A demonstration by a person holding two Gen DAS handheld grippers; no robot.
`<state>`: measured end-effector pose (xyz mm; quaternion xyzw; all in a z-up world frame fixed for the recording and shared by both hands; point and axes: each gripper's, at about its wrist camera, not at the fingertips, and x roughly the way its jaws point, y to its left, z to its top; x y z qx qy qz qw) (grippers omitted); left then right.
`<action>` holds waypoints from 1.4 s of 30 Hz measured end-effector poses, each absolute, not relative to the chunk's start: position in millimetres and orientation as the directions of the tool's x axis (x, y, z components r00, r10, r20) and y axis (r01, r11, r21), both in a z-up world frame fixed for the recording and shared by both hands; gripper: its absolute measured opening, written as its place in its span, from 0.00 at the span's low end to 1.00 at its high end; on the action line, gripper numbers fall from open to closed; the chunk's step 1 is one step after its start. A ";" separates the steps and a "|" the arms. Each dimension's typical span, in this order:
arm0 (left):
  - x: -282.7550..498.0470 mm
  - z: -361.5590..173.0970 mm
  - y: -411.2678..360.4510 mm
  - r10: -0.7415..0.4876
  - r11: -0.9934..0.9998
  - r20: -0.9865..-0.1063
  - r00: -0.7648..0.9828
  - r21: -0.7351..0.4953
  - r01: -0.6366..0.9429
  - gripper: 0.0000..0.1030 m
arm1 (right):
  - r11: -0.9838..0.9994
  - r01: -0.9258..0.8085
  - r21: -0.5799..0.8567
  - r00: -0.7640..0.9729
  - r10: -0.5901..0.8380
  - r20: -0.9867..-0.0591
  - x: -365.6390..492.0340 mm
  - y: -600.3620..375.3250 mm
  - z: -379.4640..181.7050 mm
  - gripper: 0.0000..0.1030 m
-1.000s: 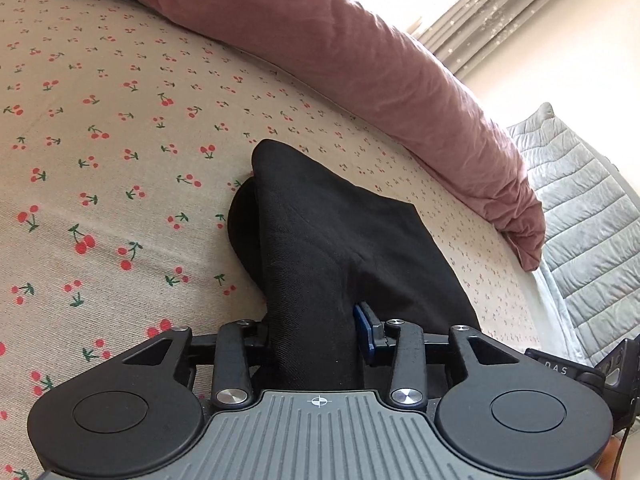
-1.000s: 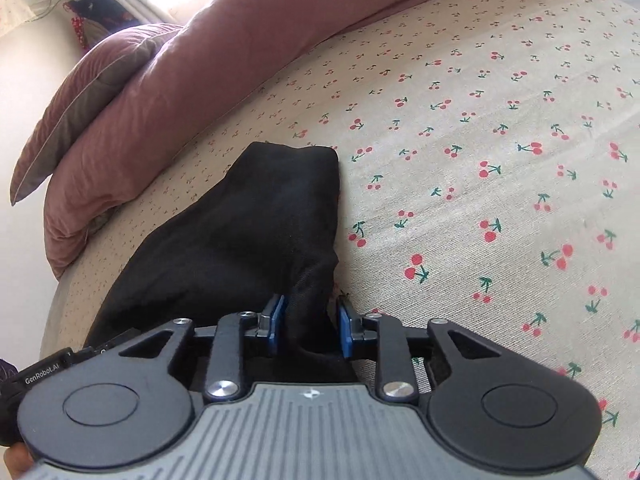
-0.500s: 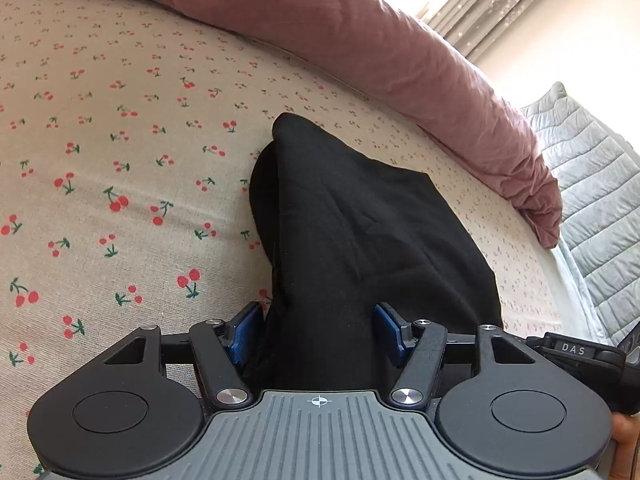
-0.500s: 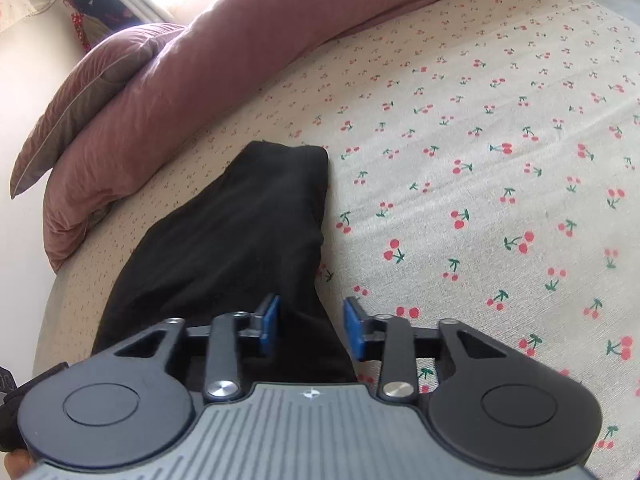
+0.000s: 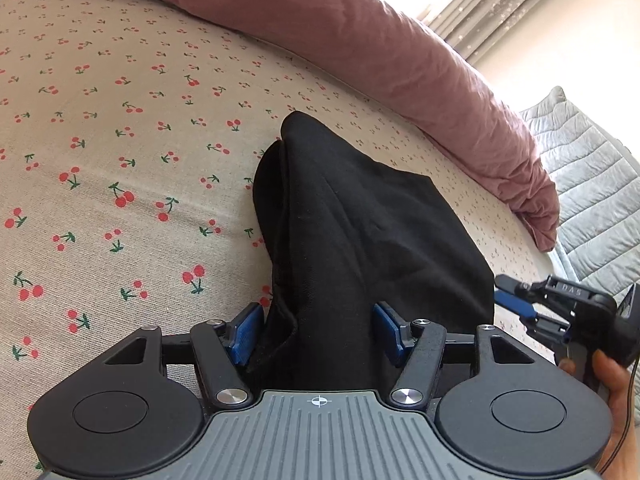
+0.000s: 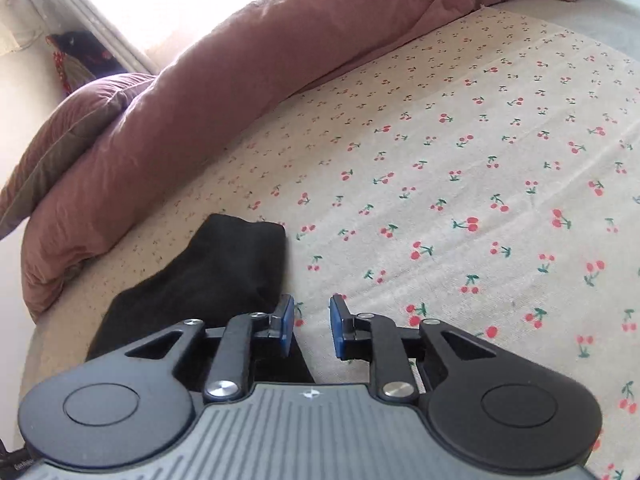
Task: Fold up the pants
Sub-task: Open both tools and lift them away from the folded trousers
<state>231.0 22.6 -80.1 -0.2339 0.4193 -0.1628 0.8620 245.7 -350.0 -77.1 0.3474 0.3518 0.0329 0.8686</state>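
The black pants (image 5: 360, 232) lie folded on the cherry-print bedsheet (image 5: 100, 140). In the left wrist view my left gripper (image 5: 316, 330) is open, its blue pads standing wide on either side of the near end of the cloth without pinching it. In the right wrist view the pants (image 6: 208, 276) lie to the left, and my right gripper (image 6: 312, 328) is open and empty over bare sheet beside the cloth's right edge. The right gripper also shows in the left wrist view (image 5: 560, 308), held by a hand at the pants' right side.
A pink duvet (image 5: 380, 52) is heaped along the far side of the bed, also seen in the right wrist view (image 6: 240, 80). A grey quilted cover (image 5: 592, 184) lies at the right. Curtains (image 5: 500, 4) hang behind.
Both grippers have opened and let go of the pants. The right gripper has moved right, off the cloth, onto bare sheet. The pants now rest on the bed.
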 end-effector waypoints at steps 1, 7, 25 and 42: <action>231.1 -80.4 22.6 -0.477 0.837 -0.646 0.596 -0.540 0.085 0.58 | 0.718 0.196 0.668 0.744 0.334 -0.578 256.9 -352.0 -83.4 0.27; 237.0 -82.4 22.7 -0.488 0.831 -0.645 0.588 -0.549 0.087 0.58 | 0.662 0.131 0.738 0.727 0.442 -0.525 320.2 -346.3 -101.5 0.35; 239.5 -75.5 22.4 -0.450 0.866 -0.638 0.625 -0.482 0.132 0.61 | 0.951 0.132 0.279 0.786 0.071 -0.615 296.9 -310.4 -61.7 0.33; 154.8 -48.0 -5.2 -0.445 0.890 -0.709 0.547 -0.418 0.182 0.62 | 0.979 -0.009 0.202 0.812 0.125 -0.570 122.0 -247.9 20.0 0.61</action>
